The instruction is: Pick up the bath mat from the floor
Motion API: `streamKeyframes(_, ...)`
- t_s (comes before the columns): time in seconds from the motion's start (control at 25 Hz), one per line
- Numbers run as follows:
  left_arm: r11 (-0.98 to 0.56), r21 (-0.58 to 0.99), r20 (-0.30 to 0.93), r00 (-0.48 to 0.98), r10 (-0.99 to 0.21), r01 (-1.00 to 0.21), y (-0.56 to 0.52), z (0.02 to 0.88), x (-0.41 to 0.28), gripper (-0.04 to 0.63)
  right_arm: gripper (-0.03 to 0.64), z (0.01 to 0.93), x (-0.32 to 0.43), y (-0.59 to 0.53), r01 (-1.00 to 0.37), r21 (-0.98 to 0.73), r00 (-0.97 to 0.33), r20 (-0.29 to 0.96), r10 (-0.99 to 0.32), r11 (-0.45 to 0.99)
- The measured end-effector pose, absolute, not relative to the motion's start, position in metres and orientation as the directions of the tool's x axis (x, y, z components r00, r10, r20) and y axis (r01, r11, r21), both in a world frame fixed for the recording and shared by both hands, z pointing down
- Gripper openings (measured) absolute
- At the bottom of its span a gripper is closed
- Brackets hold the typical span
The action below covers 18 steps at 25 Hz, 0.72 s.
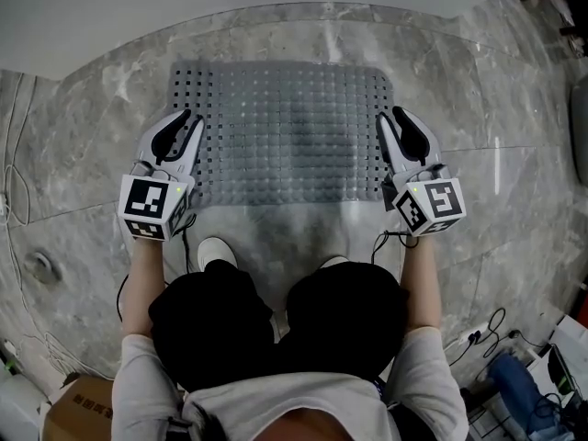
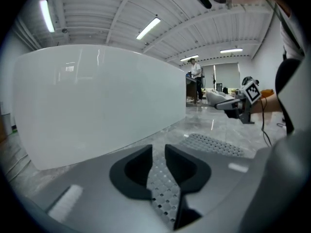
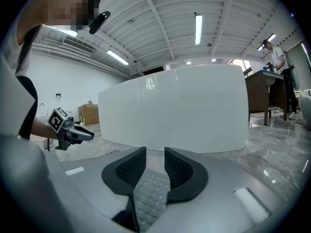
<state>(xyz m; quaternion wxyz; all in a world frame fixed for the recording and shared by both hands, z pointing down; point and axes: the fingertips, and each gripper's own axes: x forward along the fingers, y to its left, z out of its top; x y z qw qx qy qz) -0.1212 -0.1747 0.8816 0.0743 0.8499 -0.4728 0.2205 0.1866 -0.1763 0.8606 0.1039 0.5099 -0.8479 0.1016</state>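
Grey marble floor [image 1: 83,154] is spreading under a crouching person [image 1: 294,338], whose white shoe [image 1: 216,251] is showing just short of the mat [image 1: 285,131]. That mat is lying flat on the floor: grey, rectangular, rubbery, covered in rows of small bumps and holes. The left gripper [image 1: 191,119] is hanging over the mat's left edge and the right gripper [image 1: 390,116] over its right edge. Each has jaws standing slightly apart, pinching nothing, with mat surface showing through the gap. Beyond the mat a white tub [image 2: 97,101] is rising. Only the gripper views are showing its wall and a bystander [image 2: 195,76] far past the mat, while the head view is cutting the tub to a pale band. Whether the jaw tips are touching the mat is hard to make out.
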Motion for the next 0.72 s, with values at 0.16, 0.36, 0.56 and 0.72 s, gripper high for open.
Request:
streamKeyframes(0.16,-0.523,-0.075,0.490,0.426,-0.761,-0.849,-0.173,0.905,-0.131,0.120,0.148,0.880,0.195,-0.173,-0.897,-0.087,-0.439,0.302,-0.846,0.434)
streamKeyframes(0.36,-0.487,-0.058,0.518,0.391,-0.761,-0.871,-0.172,0.925,-0.143,0.151,0.189,0.899,0.204,-0.170,-0.905,-0.093,-0.421,0.332,-0.844,0.414)
streamKeyframes(0.56,-0.445,-0.031,0.561,0.353,-0.749,-0.895,-0.175,0.946,-0.159,0.175,0.218,0.918,0.209,-0.171,-0.909,-0.101,-0.412,0.366,-0.835,0.404)
streamKeyframes(0.72,-0.433,-0.064,0.599,0.312,-0.737,-0.899,-0.176,0.963,-0.168,0.199,0.229,0.933,0.215,-0.172,-0.912,-0.116,-0.407,0.389,-0.826,0.394)
